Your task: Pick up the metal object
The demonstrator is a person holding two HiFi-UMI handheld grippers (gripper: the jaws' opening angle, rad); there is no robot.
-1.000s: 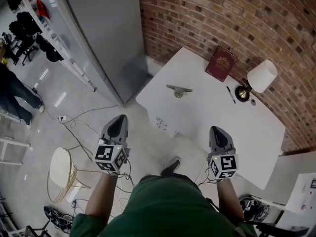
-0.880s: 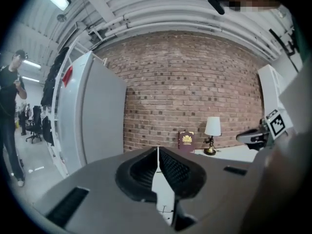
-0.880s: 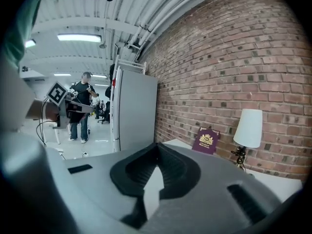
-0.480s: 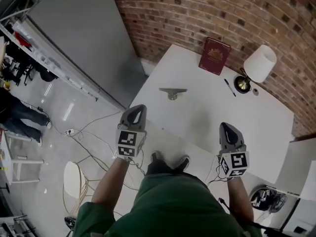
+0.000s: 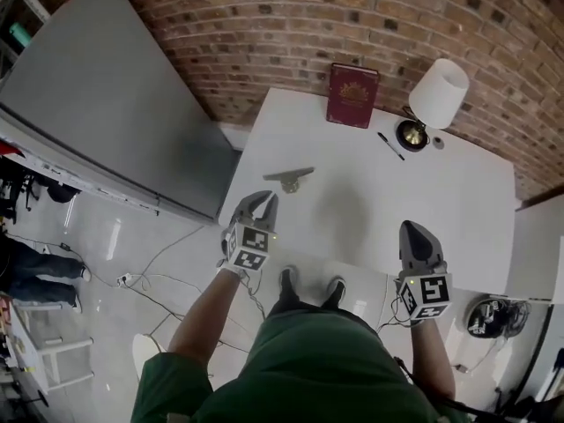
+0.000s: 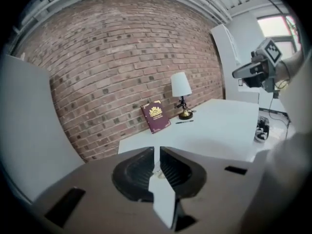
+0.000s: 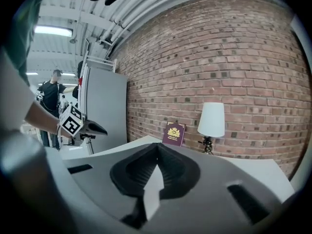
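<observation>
- metal object (image 5: 288,179): grey flat bar on a short stem. Lies on the white table (image 5: 458,210), in the table's left half and nearer its front edge than its back. Neither gripper touches it.
- left gripper (image 5: 256,203): over the table's front left corner, tips pointing in across the table top. It is near the metal object but apart from it. The jaws are drawn together to a thin slit, with nothing held.
- right gripper (image 5: 415,229): at the table's front edge, right half. The jaws meet tip to tip and are empty.
- book (image 5: 353,95): dark red with a gold crest on the cover. Stands at the table's back edge, leaning on the brick wall (image 5: 291,25).
- lamp (image 5: 438,93): white shade over a brass base, on the table's back right part.
- pen (image 5: 390,145): dark, lying flat on the table's back half.
- grey cabinet (image 5: 97,122): off the table's left side, against the brick wall.
- cables (image 5: 167,267): loose on the floor left of the table.
- person: green top (image 5: 308,368), standing at the table's front edge.
</observation>
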